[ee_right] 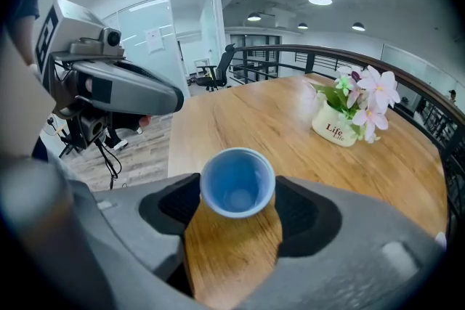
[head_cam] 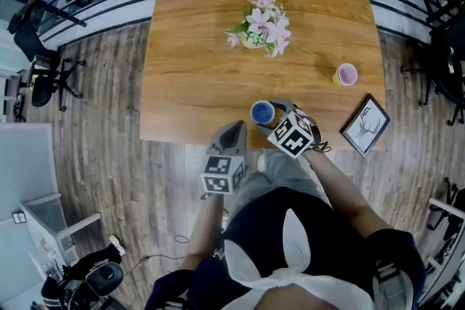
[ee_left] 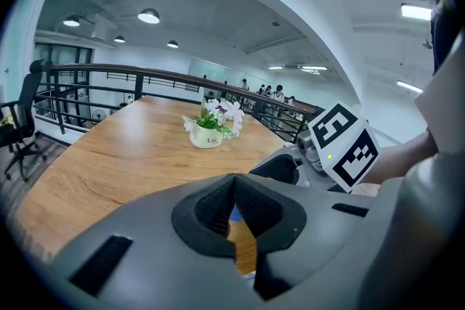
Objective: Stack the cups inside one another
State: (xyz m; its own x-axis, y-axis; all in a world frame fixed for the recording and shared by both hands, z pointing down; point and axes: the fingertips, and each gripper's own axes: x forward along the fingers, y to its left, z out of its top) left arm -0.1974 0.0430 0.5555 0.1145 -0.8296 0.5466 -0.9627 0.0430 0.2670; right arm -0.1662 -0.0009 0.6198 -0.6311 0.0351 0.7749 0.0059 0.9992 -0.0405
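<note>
While your right gripper (ee_right: 237,192) squeezes the blue cup (ee_right: 238,179), its jaws hide the cup's sides. Your left gripper (ee_left: 234,181) is closed, empty.

Left tongs (head_cam: 234,128), right tongs (head_cam: 272,109) — grey moulded shells, black ribbed pads (ee_left: 211,207), a black-and-white marker cube (head_cam: 223,174) on each. Wearer — dark top (head_cam: 320,243), white knotted cloth (head_cam: 290,261), grey trousers (head_cam: 272,174).

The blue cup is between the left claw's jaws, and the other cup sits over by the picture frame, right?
No. The blue cup stands between the jaws of the right claw, not the left claw; the right gripper view shows it. The other cup does sit near the picture frame.
</note>
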